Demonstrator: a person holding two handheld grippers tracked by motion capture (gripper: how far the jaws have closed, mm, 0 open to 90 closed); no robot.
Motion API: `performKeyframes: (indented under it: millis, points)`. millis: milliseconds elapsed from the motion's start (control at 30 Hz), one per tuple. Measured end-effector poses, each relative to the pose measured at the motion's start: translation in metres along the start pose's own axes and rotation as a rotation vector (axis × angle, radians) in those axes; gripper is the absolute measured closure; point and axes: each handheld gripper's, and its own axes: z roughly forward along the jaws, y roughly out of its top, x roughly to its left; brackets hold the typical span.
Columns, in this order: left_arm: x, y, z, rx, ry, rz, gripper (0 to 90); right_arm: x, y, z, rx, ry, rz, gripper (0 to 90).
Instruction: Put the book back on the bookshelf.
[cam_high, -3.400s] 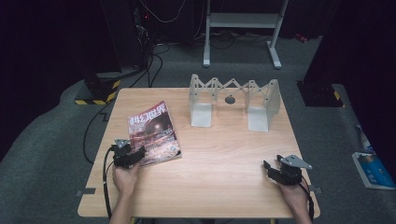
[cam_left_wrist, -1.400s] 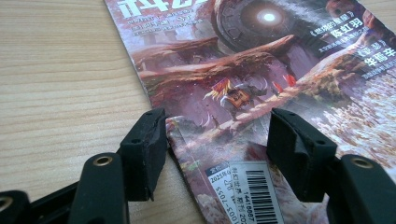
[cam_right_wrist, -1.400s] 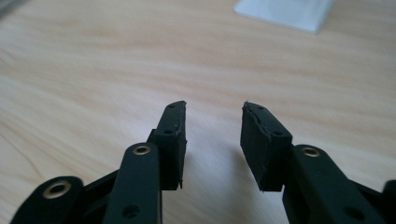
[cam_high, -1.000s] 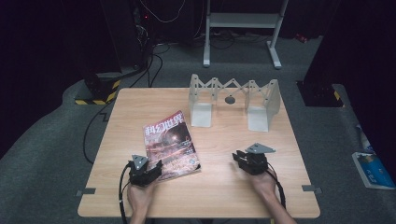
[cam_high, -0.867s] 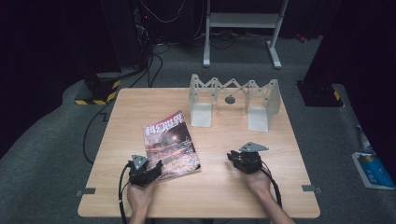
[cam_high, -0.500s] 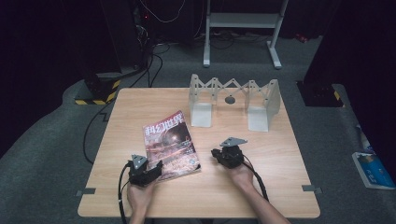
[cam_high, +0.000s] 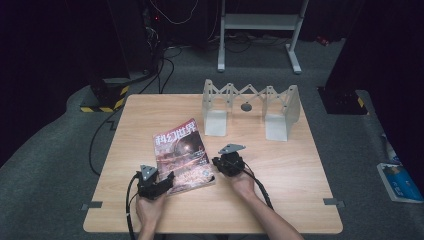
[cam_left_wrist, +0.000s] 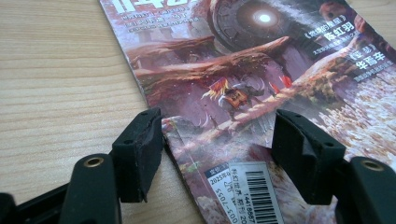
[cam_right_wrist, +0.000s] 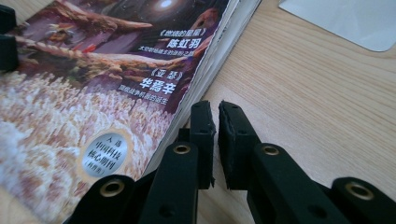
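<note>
the magazine (cam_high: 181, 155) lies flat and face up on the wooden table (cam_high: 300, 170), a little left of the table's middle, its cover a reddish fantasy picture with chinese lettering. nearest the person, the left gripper (cam_high: 167, 181) sits low at the magazine's near left corner, held in the left hand (cam_high: 149, 209) that comes up from the table's near edge. in the left gripper view its two black jaws stand wide apart, one pad (cam_left_wrist: 139, 151) on bare wood just beside the spine edge and the other over the cover, with the barcode corner of the magazine (cam_left_wrist: 243, 107) lying between them; the pads do not press on it, so the tool is released. just to the right of the magazine's near right corner is the right gripper (cam_high: 218, 162), carried by the right hand (cam_high: 243, 184), its cable trailing back along the forearm. its jaws have just been closing and now stand almost together with only a thin slit between the pads, nothing caught in that slit; in the right gripper view the tips (cam_right_wrist: 215, 116) rest on the wood right up against the magazine's (cam_right_wrist: 107, 79) page edge, beside the round silver sticker on the cover. farther off, beyond the magazine's far edge and somewhat to its right, stands a white folding rack (cam_high: 248, 107) with zigzag links between two end plates, apart from the magazine. behind the table, past the rack, dark floor with loose cables (cam_high: 165, 75) and the white legs of a stand (cam_high: 260, 22) show.
</note>
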Motion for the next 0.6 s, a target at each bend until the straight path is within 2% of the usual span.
performKeyframes:
  millis: [267,300,367,533,600]
  points:
    - [0.003,0.007,0.008,0.007,0.017,-0.012,33.8,0.004,0.009,0.014,0.006,-0.026,-0.02,81.9]
    - [0.004,0.009,0.009,0.007,0.015,-0.018,33.8,0.004,0.009,0.014,0.006,-0.026,-0.02,81.9]
    - [0.009,0.01,0.011,-0.001,0.0,-0.057,34.4,0.003,0.01,0.015,-0.003,-0.032,-0.014,81.9]
    - [0.012,0.019,0.017,0.027,0.009,-0.05,34.8,0.002,0.011,0.017,-0.008,-0.031,0.009,81.8]
    - [0.011,0.019,0.018,0.024,0.02,-0.054,35.3,0.002,0.012,0.018,-0.005,-0.03,0.011,81.8]
